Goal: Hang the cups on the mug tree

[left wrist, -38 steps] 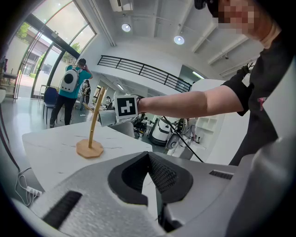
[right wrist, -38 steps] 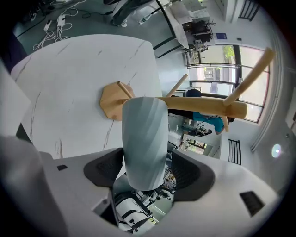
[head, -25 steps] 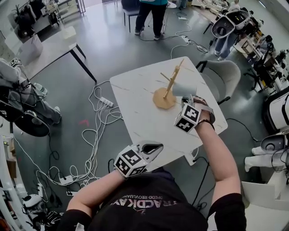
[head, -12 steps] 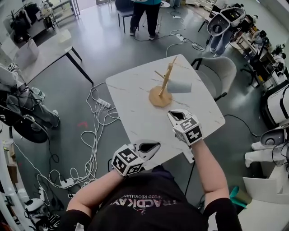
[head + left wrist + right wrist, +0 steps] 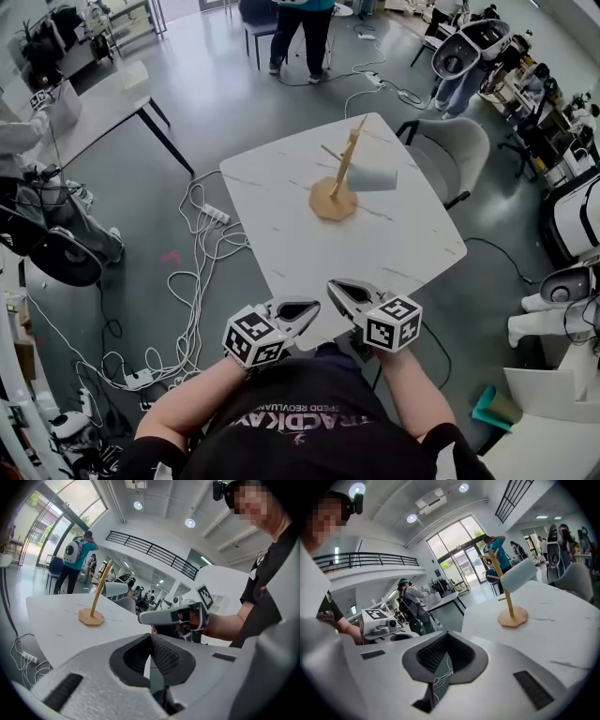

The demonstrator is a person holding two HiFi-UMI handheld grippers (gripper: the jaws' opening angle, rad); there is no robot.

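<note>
Overall, 1 cup (image 5: 375, 178) was hung on the mug tree (image 5: 343, 167). It was pale blue-grey and lay sideways on a peg on the tree's right side in the head view, clear of the tabletop. The mug tree stood upright on its wooden base, on the far half of the white marble-look table (image 5: 281, 225).

L gripper (image 5: 302, 307) and R gripper (image 5: 339, 287) were both at the table's near edge, close to the operator's torso. Their tips were near each other and well apart from the tree.
- L gripper jaws: clenched, pads meeting, nothing btwn them.
- R gripper jaws: likewise closed tight, empty.

On the floor left of the table lay a power strip (image 5: 221, 213) w/ a tangle of white cables (image 5: 192, 281). A grey chair (image 5: 466, 155) stood at the table's right side. A person (image 5: 302, 28) stood beyond the far end.
</note>
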